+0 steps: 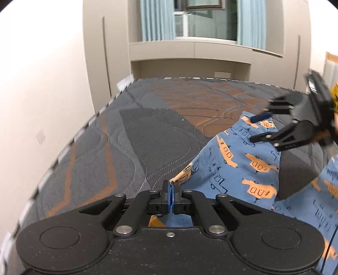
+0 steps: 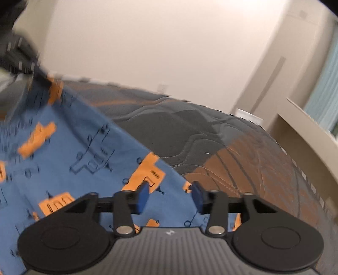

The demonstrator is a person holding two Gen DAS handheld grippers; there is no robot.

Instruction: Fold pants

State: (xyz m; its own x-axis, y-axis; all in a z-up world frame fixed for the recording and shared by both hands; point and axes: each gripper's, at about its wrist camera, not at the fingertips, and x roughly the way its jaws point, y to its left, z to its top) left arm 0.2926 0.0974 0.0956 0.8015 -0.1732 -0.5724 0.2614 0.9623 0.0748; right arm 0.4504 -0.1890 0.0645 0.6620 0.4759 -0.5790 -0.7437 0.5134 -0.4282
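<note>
Where the left hand-held gripper (image 1: 171,190) sits nearest in the left wrist view, its blue pads are clenched on an edge of the pants (image 1: 238,169), pinching a fold of the blue fabric printed with orange vehicles. From that pinch the pants spread to the right across the bed (image 1: 135,135), lying on its quilted grey and orange mattress. Farther right, the right hand-held gripper (image 1: 260,127) hangs just above the cloth with its fingers spread apart, released and holding nothing. Its own camera shows the blue pads (image 2: 142,197) wide apart over the fabric edge, blurred. Beyond the bed stand beige built-in cabinets (image 1: 190,52) and a window (image 1: 207,19) with pale blue curtains (image 1: 156,19).
</note>
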